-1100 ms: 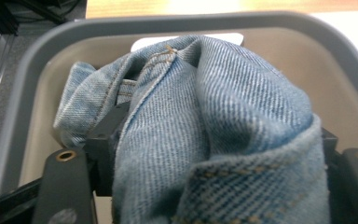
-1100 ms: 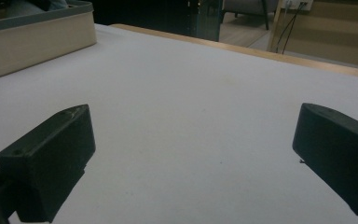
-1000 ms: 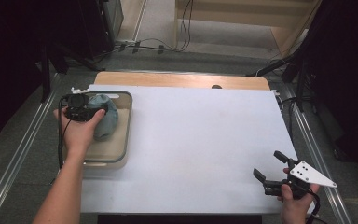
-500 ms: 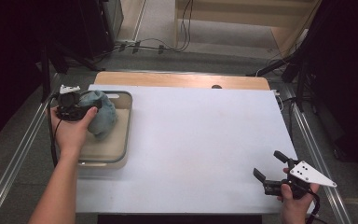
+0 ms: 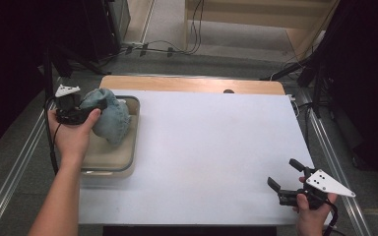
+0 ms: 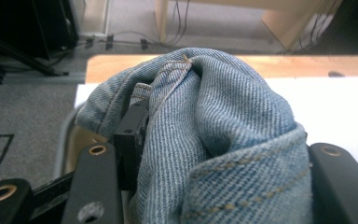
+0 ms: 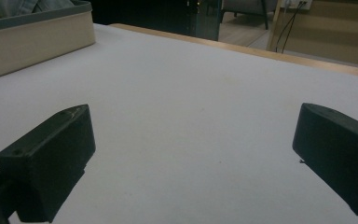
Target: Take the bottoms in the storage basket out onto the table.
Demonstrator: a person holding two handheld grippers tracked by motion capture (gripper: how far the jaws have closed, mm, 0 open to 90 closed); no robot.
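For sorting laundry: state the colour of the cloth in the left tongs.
Light blue denim with tan stitching, clearest in the left gripper view.

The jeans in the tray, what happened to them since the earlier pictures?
The left hand-held gripper, its jaws just closing, has pinched the bunched jeans and lifted them up and toward the far end of the tray; part still hangs inside. The right hand-held gripper stayed open at the table's near right corner.
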